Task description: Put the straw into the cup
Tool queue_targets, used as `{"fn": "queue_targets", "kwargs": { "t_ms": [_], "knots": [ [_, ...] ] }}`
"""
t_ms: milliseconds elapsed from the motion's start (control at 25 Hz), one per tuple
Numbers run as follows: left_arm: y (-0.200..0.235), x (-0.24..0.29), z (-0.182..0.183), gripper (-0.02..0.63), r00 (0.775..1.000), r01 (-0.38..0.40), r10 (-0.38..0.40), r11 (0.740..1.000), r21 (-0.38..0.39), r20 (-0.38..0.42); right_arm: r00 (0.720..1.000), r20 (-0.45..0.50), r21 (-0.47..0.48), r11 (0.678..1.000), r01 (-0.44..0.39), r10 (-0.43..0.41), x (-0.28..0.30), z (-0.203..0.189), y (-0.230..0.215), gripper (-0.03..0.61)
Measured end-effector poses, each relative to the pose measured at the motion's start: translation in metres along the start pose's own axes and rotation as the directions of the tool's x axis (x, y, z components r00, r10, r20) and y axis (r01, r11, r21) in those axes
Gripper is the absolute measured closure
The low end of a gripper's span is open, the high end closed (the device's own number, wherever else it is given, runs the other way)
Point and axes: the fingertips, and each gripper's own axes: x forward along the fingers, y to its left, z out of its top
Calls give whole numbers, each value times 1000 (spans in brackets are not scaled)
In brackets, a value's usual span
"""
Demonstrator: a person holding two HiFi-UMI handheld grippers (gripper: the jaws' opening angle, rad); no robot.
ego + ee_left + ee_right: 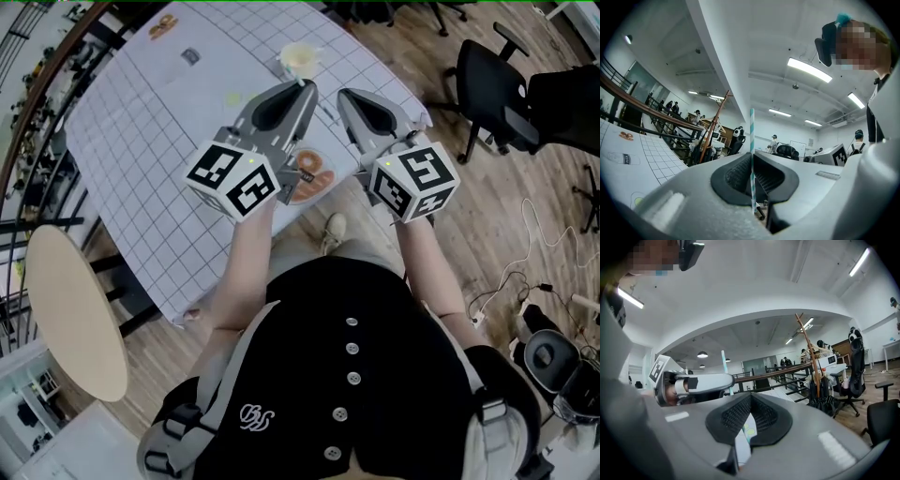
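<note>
A teal-and-white striped straw [752, 131] stands upright, pinched between the jaws of my left gripper [752, 155], which is shut on it. In the head view the left gripper [306, 84] and right gripper [343, 94] hover side by side over the table, tips pointing away from me. A pale cup [300, 58] sits on the table just beyond the left gripper's tip. My right gripper [749, 395] is shut with nothing in it. The right gripper view shows the left gripper [701, 382] with the straw [723, 359] sticking up from it.
The table carries a white gridded cloth [141, 141]. An orange round item [314, 178] lies under the grippers near the table's front edge. A round beige table [70, 309] stands at the left and a black office chair [492, 84] at the right, with cables on the wooden floor.
</note>
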Motion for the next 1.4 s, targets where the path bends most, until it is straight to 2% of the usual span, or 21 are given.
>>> {"fn": "queue_targets", "kwargs": {
  "t_ms": [440, 680, 1000, 1400],
  "knots": [
    [2, 13, 3, 600, 1000, -25, 24, 999, 33, 14, 1000, 3, -26, 999, -21, 21, -5, 5, -14, 580],
    [5, 18, -5, 600, 1000, -29, 29, 999, 29, -8, 999, -10, -24, 999, -31, 31, 0, 0, -16, 580],
    [28, 20, -2, 600, 998, -59, 59, 998, 26, 0, 999, -32, -26, 999, -38, 38, 19, -6, -27, 580],
    [54, 23, -17, 600, 995, -94, 94, 995, 18, -29, 993, -84, -30, 996, -87, 84, 49, -23, -24, 580]
  ]
}}
